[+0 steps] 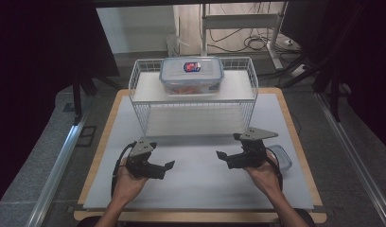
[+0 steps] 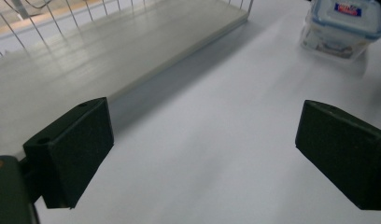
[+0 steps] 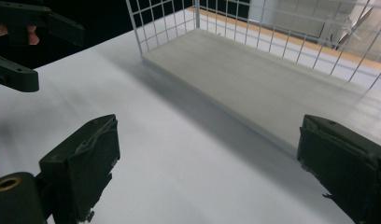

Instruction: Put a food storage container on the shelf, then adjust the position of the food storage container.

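Left tool point(image 1: 170, 164) wide open, nothing between the jaws, just bare tabletop point(image 1: 196, 179) under it. Right tool point(image 1: 221, 154) same: jaws spread wide, empty. In the high view both sit low over the near half of the tabletop, tips pointing inward at each other, well apart. My left hand point(image 1: 127, 182) and right hand point(image 1: 264, 172) grip them from the near edge.

Small clear container with a blue-rimmed lid point(image 1: 282, 157) sits on the tabletop just right of my right tool, partly hidden behind it. The left gripper view shows it upright point(image 2: 342, 25), lid on, red-blue label on top, well beyond my open jaws.

Farther out: white wire rack point(image 1: 193, 116) standing across the middle of the tabletop, open side toward me. Lower shelf board point(image 2: 109, 56) is bare in both gripper views.

On the rack's top shelf: larger clear container point(image 1: 191, 75), blue-rimmed lid on, red-blue label, orange contents visible through the wall. Sits roughly centred, far from both tools.

Behind the tabletop: floor with cables point(image 1: 250, 42) and a desk frame.
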A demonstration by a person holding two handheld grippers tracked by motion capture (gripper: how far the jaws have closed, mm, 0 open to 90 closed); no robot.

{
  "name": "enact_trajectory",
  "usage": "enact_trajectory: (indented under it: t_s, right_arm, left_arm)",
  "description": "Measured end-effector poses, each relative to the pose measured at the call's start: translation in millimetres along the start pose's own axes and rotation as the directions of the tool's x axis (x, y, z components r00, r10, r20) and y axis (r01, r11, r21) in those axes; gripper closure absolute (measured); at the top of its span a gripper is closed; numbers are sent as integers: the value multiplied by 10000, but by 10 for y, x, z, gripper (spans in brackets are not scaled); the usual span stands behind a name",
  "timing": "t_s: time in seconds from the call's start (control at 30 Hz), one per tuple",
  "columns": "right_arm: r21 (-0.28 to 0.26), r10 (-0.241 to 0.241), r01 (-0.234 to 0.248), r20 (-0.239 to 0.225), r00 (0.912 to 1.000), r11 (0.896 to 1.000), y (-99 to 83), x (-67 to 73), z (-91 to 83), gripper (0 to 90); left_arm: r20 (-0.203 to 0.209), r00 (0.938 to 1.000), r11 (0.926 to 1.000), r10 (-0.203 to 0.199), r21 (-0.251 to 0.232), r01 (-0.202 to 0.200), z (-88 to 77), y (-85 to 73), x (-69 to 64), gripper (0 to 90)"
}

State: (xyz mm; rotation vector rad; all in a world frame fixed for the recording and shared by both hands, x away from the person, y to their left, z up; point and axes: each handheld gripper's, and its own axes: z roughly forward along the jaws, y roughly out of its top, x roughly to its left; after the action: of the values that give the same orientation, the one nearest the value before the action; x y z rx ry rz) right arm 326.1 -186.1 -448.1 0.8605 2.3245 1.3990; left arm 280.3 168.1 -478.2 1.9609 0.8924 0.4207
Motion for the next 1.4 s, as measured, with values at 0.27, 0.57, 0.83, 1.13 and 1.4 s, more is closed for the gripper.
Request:
enact_trajectory:
  t_s: [0.27,0.57,0.83,1.13,1.4]
  right_arm:
    - [362,-63,62,32,10000,9993,-198,66,-4,59]
    - [1192,-293,291,1,9996,9924,-396,148,15,59]
    - [1634,-294,218,442,9986,9863,-434,121,53,52]
    - [2019,444,-531,476,9979,9780,-428,19,54,41]
    - [2328,153,-370,943,9954,9718,-405,-73,-71,482]
  left_arm:
    - [-825,9949,9982,574,-110,-585,-12,-148,-92,38]
    - [-608,9965,9966,573,629,-535,-14,-390,-156,63]
    - [-579,9953,9953,779,623,-743,-12,-432,-145,84]
    - [-622,9964,9948,571,880,-515,-22,-422,-143,93]
    - [-672,9962,9927,551,1109,-474,-6,-429,-138,86]
